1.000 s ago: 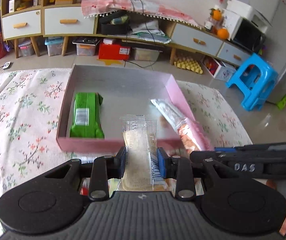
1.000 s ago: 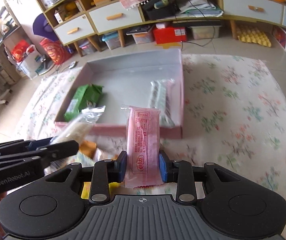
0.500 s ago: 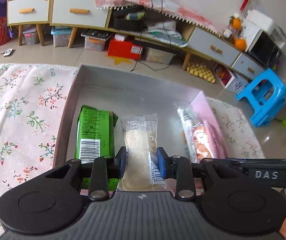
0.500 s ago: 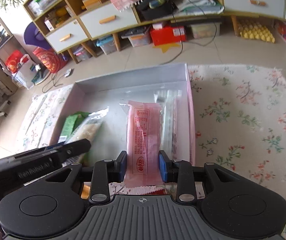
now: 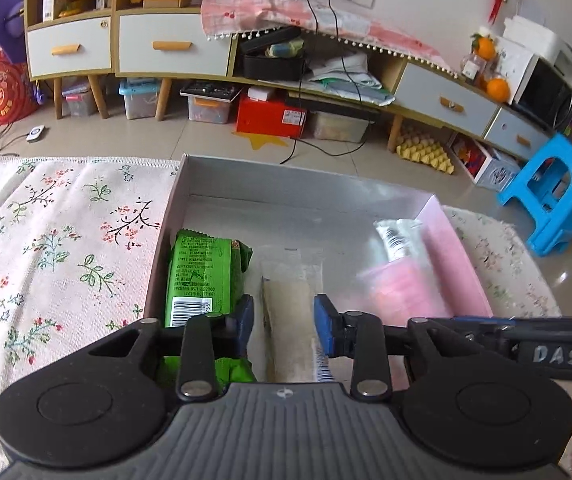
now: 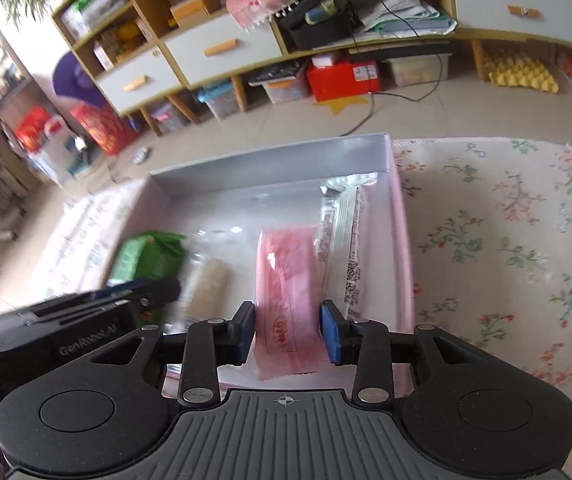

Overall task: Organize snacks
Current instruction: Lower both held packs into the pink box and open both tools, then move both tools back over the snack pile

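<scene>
A shallow pink box (image 5: 460, 248) with a grey inside lies on the floral cloth. In it, a green packet (image 5: 202, 272) rests by the left wall and a clear white packet (image 5: 400, 240) by the right wall. My left gripper (image 5: 283, 328) hangs over the box with its jaws opening; a beige packet (image 5: 288, 304) lies between them, with a gap at the left pad. My right gripper (image 6: 287, 330) is opening too. The pink packet (image 6: 286, 272) between its pads is blurred and rests on the box floor beside the white packet (image 6: 342, 240).
The floral cloth (image 5: 58, 248) spreads on both sides of the box. Beyond it are a tiled floor, a low cabinet (image 5: 174, 44) with drawers and storage bins, and a blue stool (image 5: 550, 192) at the right. The two grippers sit close side by side.
Both grippers moved forward over the box and lowered their packets into it. Their pads, shut on the beige and pink packets before, have now parted from them.
</scene>
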